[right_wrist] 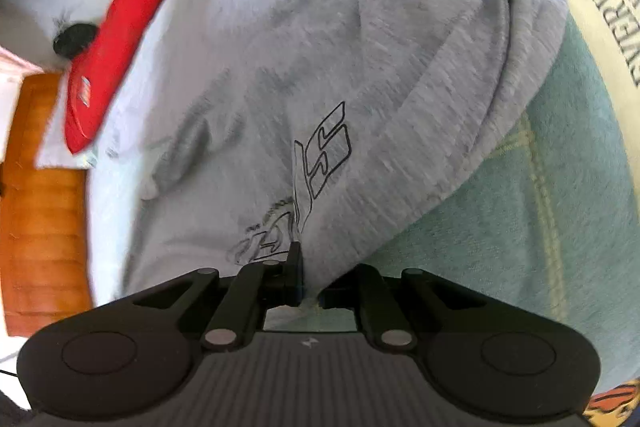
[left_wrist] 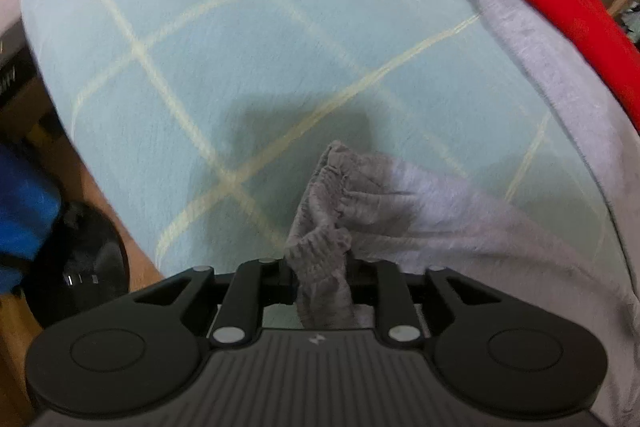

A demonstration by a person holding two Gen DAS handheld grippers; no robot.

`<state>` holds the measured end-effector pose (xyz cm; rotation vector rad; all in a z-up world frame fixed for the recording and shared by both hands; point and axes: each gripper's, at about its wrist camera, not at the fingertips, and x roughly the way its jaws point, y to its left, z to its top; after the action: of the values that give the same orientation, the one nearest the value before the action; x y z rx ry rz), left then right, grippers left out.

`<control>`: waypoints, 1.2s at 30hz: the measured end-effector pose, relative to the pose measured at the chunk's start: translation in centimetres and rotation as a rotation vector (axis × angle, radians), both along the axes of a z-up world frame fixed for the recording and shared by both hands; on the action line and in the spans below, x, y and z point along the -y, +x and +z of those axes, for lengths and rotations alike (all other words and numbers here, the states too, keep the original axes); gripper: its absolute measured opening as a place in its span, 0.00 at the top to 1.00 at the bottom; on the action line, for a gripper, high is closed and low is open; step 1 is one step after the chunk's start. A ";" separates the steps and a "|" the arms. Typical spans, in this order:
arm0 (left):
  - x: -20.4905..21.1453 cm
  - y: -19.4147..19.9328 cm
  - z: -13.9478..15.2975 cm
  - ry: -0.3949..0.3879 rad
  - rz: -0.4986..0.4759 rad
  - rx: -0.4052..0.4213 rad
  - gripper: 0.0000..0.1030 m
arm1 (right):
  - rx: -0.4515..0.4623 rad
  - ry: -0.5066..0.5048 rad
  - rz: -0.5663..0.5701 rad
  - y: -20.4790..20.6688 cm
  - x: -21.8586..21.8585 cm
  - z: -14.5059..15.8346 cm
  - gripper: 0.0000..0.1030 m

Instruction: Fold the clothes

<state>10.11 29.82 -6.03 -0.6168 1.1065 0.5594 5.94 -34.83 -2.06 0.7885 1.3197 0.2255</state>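
I see the grey sweatpants spread over a pale blue blanket with cream stripes. My left gripper is nearly closed, pinching the ribbed cuff clear of the blanket. My right gripper is clamped on the fabric just below the outlined logo. A red cloth lies along the far edge.

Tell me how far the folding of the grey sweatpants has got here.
Early stage. Done: nothing looks folded; the grey sweatpants lie spread over the light blue blanket. In hand: the left gripper pinches the ribbed cuff, and the right gripper grips fabric by the printed logo. Left: every fold.
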 end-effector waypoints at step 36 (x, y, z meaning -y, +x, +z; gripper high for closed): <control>20.3 19.2 1.2 -0.247 -0.771 0.343 0.54 | 0.504 -0.260 0.434 16.0 -17.1 3.9 0.52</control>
<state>29.29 9.54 -4.82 -0.4260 0.9936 -0.3424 21.90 -17.76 1.83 0.1928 0.9950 0.5475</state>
